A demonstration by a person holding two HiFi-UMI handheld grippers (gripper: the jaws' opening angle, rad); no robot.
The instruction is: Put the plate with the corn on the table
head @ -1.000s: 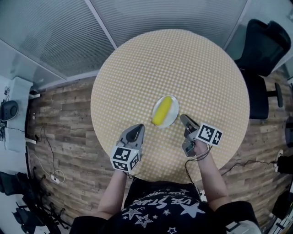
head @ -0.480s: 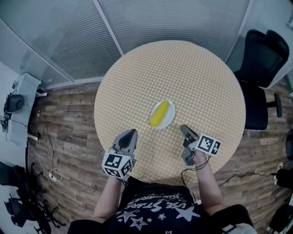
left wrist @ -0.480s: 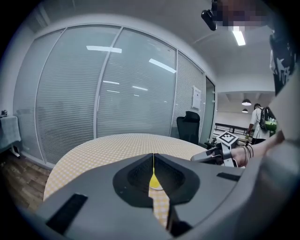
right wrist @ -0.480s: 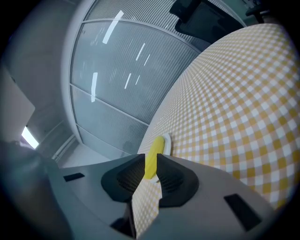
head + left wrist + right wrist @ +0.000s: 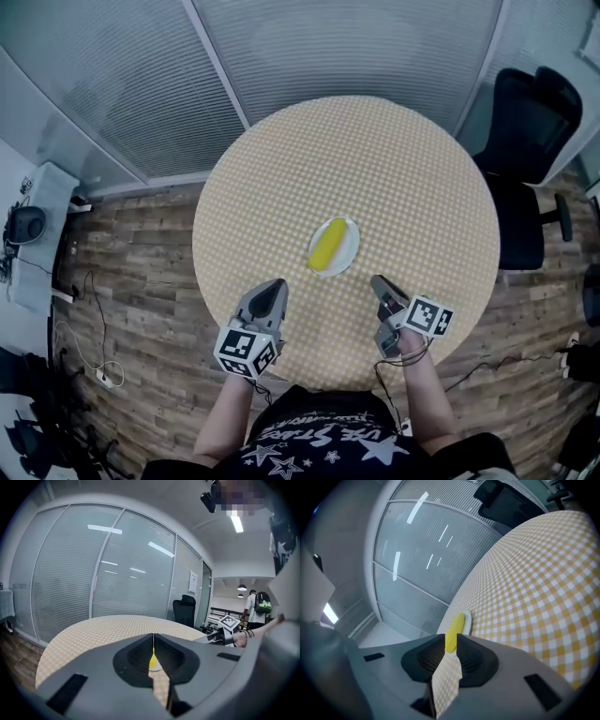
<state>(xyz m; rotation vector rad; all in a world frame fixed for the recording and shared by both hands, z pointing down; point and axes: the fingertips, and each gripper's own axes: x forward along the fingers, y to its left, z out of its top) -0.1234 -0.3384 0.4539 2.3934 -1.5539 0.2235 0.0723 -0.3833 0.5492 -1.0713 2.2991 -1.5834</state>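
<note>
Corn [image 5: 327, 245] lies on its plate [image 5: 352, 234] in the middle of the frame, flat on the round surface [image 5: 403, 169], so I think the job is done. My left claw [image 5: 274, 289], lower left, is closed and empty; my right claw [image 5: 379, 283], lower right, is open a crack and empty. Next I should just stay off the plate.

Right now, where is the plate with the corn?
In the head view, the plate sits on the round table, ahead of and between the left gripper and right gripper, touching neither.
</note>
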